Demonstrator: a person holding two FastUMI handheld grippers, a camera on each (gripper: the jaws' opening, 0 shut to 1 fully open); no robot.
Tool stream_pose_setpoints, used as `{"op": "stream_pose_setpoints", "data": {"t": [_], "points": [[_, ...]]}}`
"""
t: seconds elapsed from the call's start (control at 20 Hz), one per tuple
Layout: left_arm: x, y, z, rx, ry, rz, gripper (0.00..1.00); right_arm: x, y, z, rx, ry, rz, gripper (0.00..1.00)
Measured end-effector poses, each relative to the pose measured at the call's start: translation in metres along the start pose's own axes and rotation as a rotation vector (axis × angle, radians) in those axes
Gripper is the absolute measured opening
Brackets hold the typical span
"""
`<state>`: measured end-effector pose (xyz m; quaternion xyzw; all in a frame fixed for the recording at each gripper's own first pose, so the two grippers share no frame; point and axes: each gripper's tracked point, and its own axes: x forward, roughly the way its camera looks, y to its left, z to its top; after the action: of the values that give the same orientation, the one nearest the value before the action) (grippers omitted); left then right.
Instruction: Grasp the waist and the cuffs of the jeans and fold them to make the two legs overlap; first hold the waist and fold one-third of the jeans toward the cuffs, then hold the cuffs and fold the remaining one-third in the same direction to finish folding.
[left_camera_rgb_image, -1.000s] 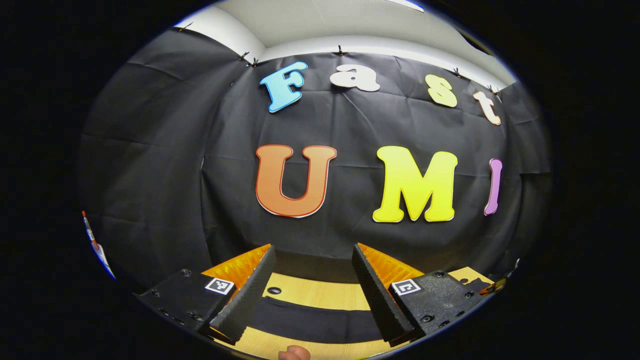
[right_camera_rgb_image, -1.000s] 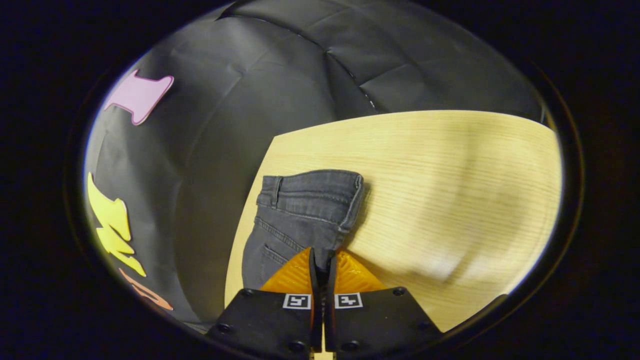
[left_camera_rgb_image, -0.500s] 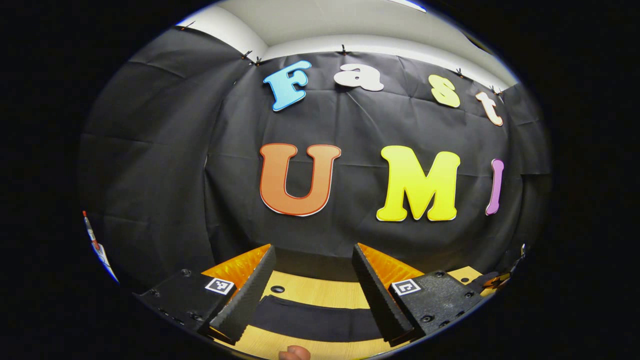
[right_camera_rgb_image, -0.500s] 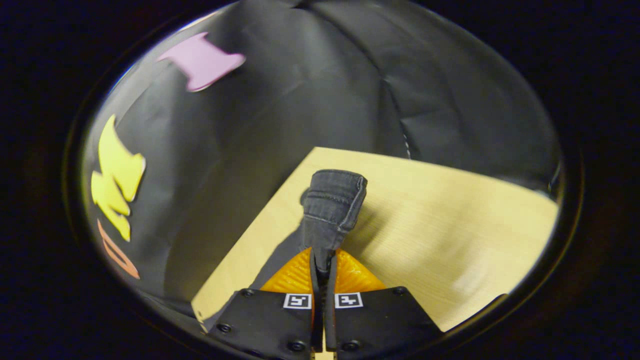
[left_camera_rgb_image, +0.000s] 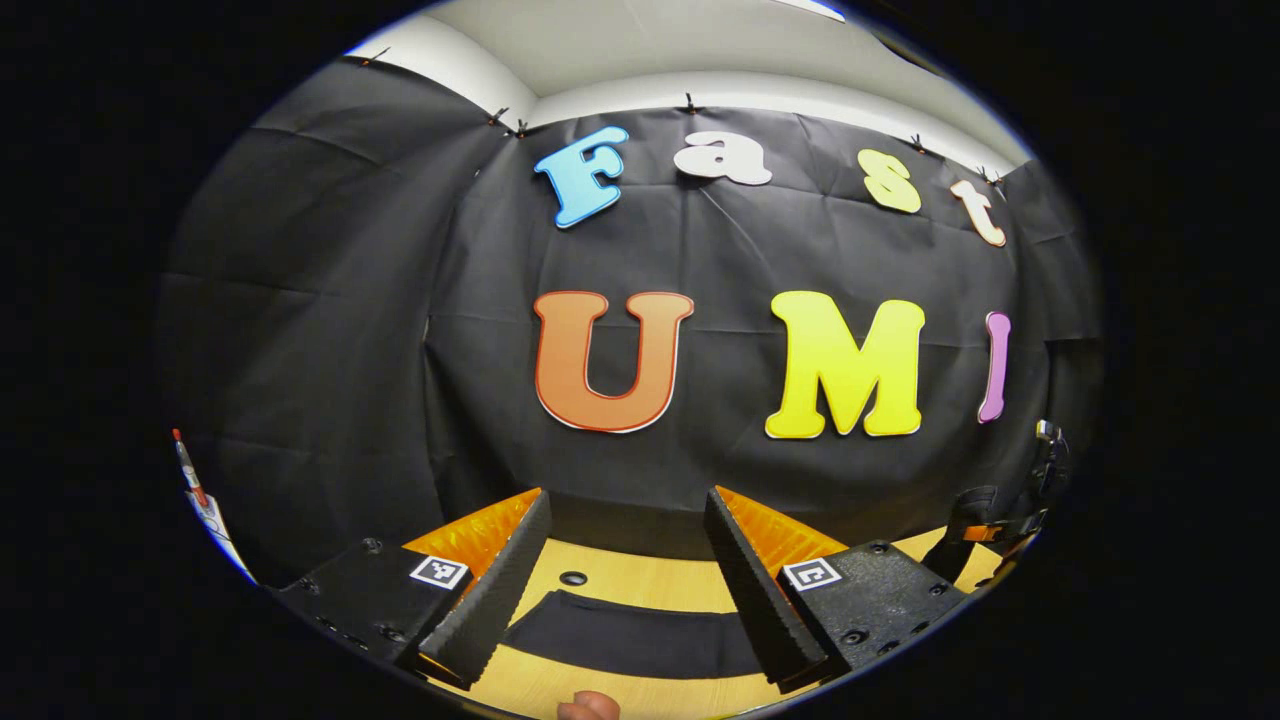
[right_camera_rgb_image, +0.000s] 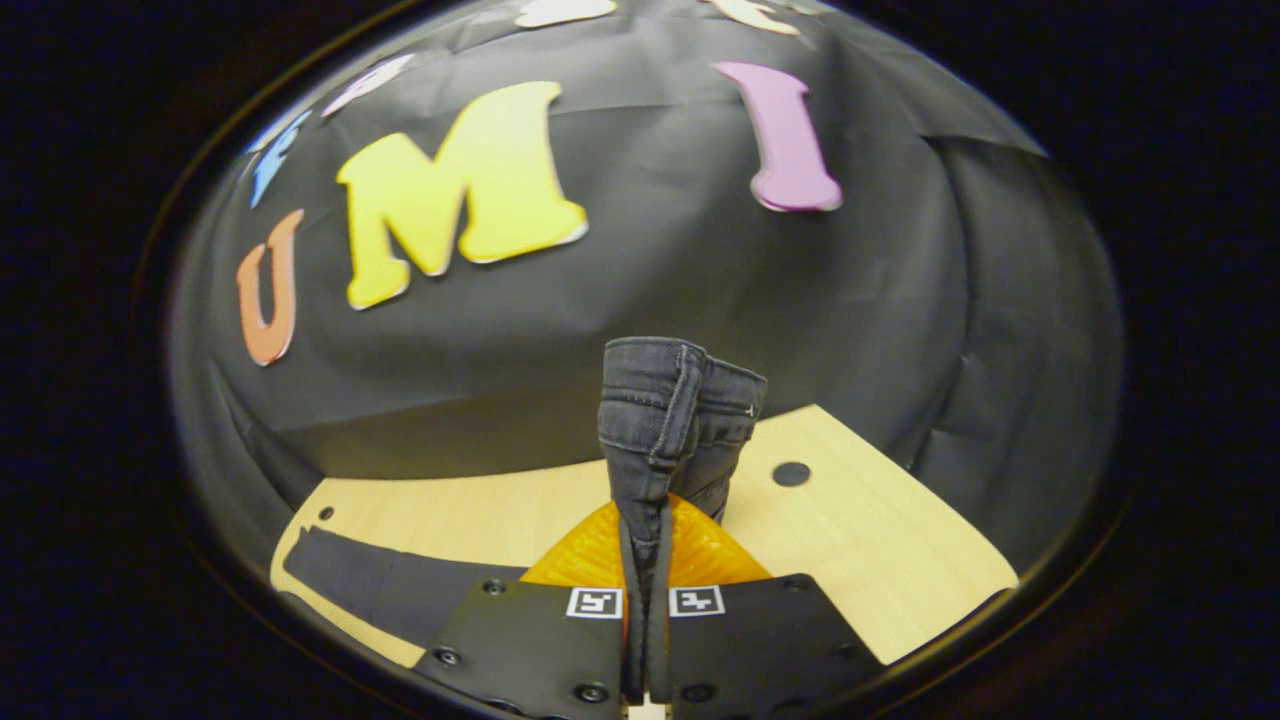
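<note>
The right gripper is clamped on the jeans, both fingers pressed together on a bunched, doubled band of dark denim that stands up off the table just ahead of the tips. A second ago, in the right gripper view, that end lay flat on the table; half a second ago it was gathered and rising; now it is lifted and swung round to face the booth wall, with the rest of the jeans trailing as a dark strip on the table, left of the gripper. The band looks like the waist, though the seams alone do not settle it. Read against the task, this is the lengthwise fold in progress: one end raised and carried across so the legs can overlap.

The left gripper stays low over the table, its fingers wide apart and holding nothing, a dark strip of the jeans lying on the table between them. It has barely shifted over the second. A fingertip shows at the bottom edge, nearer than the gripper. The far end of the jeans is not yet gripped.
</note>
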<state>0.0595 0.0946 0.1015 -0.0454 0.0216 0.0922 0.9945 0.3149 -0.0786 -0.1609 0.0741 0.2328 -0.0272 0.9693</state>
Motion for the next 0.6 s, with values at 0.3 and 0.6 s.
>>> {"op": "stream_pose_setpoints", "data": {"t": [0.3,0.6], "points": [[-0.016,0.034,-0.004,0.002,0.005,0.067,0.98,-0.027,0.082,0.001,-0.255,-0.014,0.195,0.02],[-0.033,0.061,-0.005,-0.007,0.014,0.123,0.98,-0.041,0.112,-0.029,-0.43,0.035,0.292,0.02]]}}
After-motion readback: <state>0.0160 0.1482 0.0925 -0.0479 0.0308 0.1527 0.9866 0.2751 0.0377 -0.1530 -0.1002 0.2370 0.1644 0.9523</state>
